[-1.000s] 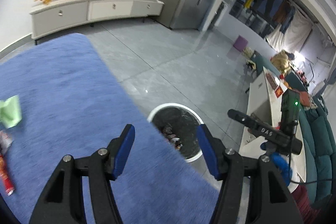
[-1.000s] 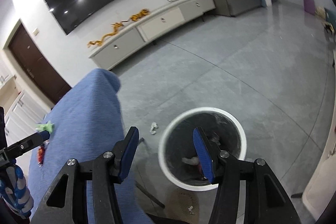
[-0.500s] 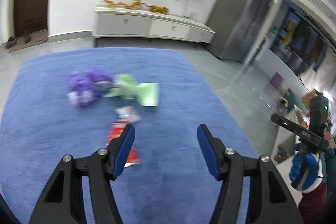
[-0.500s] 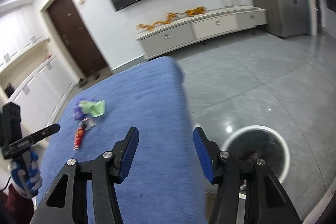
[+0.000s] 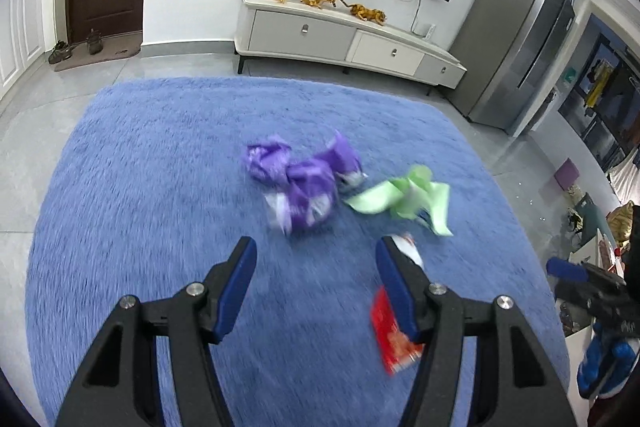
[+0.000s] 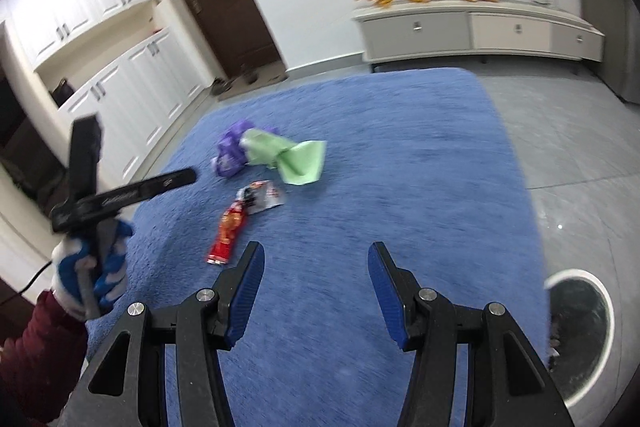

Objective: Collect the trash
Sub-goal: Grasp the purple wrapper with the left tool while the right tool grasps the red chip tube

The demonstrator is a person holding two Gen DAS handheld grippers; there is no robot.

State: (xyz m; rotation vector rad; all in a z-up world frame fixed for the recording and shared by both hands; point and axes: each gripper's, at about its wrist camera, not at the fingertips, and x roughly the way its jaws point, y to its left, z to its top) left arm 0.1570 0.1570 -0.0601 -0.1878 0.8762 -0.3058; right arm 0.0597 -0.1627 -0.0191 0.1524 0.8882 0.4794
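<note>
The left tongs [image 5: 316, 263] are being held released above a blue fuzzy worktop [image 5: 160, 187], with nothing between the blue pads [image 5: 236, 283]. Just beyond the tips, a crumpled purple wrapper [image 5: 304, 183] is lying on the blue surface, and a light green wrapper [image 5: 404, 199] is lying just to its right, near it or touching; the blur makes this hard to tell. A red packet [image 5: 390, 339] is being partly hidden behind the right-hand finger of the left tongs, and a white-and-red scrap [image 5: 408, 245] is showing just above that finger.

The right tongs [image 6: 316, 287] are likewise being held wide apart and empty, over the near part of the worktop. In the right wrist view the same litter is being seen further off: the purple wrapper [image 6: 232, 151] against the green wrapper [image 6: 288, 159], a silver-and-red wrapper [image 6: 262, 197] nearer, and the red packet [image 6: 230, 231] nearest, touching the silver one at its far end. The left tongs are being gripped by a blue-and-white gloved hand [image 6: 92, 267] at the left edge of that view.

A white-rimmed trash bin [image 6: 580, 339] is standing on the grey floor just past the right edge of the worktop, well apart from the litter.
</note>
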